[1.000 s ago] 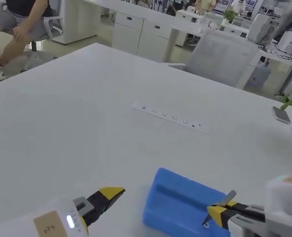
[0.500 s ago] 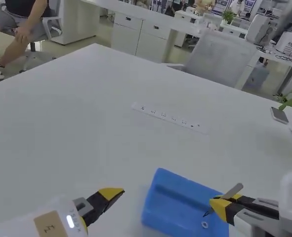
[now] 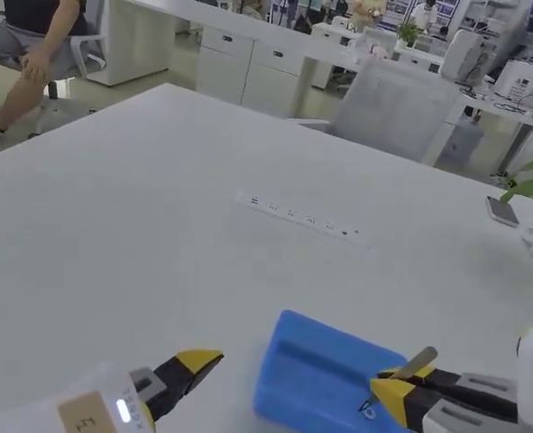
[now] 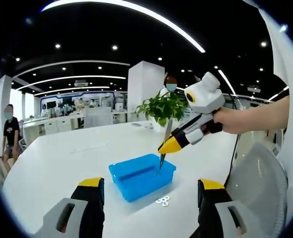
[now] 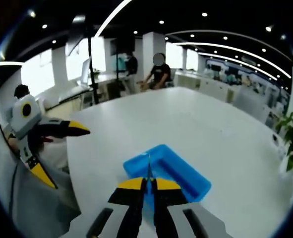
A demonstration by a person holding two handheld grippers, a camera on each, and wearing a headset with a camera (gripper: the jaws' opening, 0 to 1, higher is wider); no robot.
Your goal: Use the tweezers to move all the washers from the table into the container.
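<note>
At 7 o'clock the left gripper (image 3: 197, 364) has a white body, tan label (image 3: 84, 413), lit white lamp (image 3: 123, 410) and black, yellow-tipped jaws; the right gripper (image 3: 385, 391), at 5 o'clock, has the same jaws.

Bright, even light comes down from ceiling spots (image 4: 115, 47) and long strip lights (image 4: 186, 39). Windows (image 5: 37, 74) blow out to white glare in the right gripper view. The white bench (image 3: 158, 225) looks washed out and nearly featureless, and the container (image 4: 141, 173) throws only a faint, soft shadow. The head view is slightly soft, blurriest along its bottom edge. Both gripper views bend straight lines strongly toward their edges.
</note>
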